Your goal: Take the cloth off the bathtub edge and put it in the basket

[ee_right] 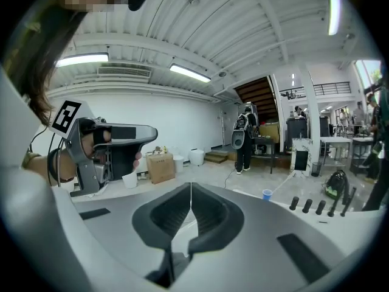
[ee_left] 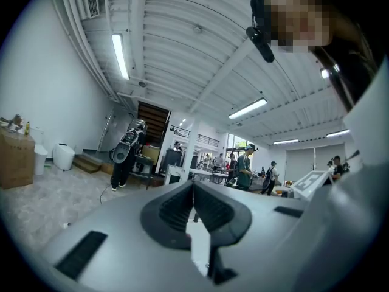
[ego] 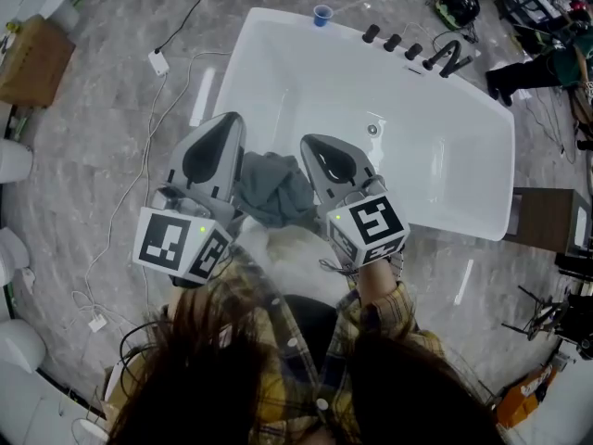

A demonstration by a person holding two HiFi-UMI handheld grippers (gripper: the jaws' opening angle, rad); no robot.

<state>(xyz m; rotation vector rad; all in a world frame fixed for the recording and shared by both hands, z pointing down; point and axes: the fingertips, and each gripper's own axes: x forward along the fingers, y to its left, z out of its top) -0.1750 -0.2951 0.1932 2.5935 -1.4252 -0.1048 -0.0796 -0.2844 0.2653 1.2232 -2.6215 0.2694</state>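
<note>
Left hand-held gripper (ego: 232, 119) and right hand-held gripper (ego: 309, 140), both closed empty, flank one cloth (ego: 275, 190) on one bathtub (ego: 435, 128).

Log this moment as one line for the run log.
left gripper: shut, empty | right gripper: shut, empty | cloth: on bathtub near edge, between grippers | basket: not in view

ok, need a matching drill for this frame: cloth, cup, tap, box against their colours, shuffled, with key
1. cloth
2. cup
3. tap
4. box

a. brown
b. grey-green
c. black
d. blue

Pairs: 1-b, 2-d, 3-c, 4-a
</note>
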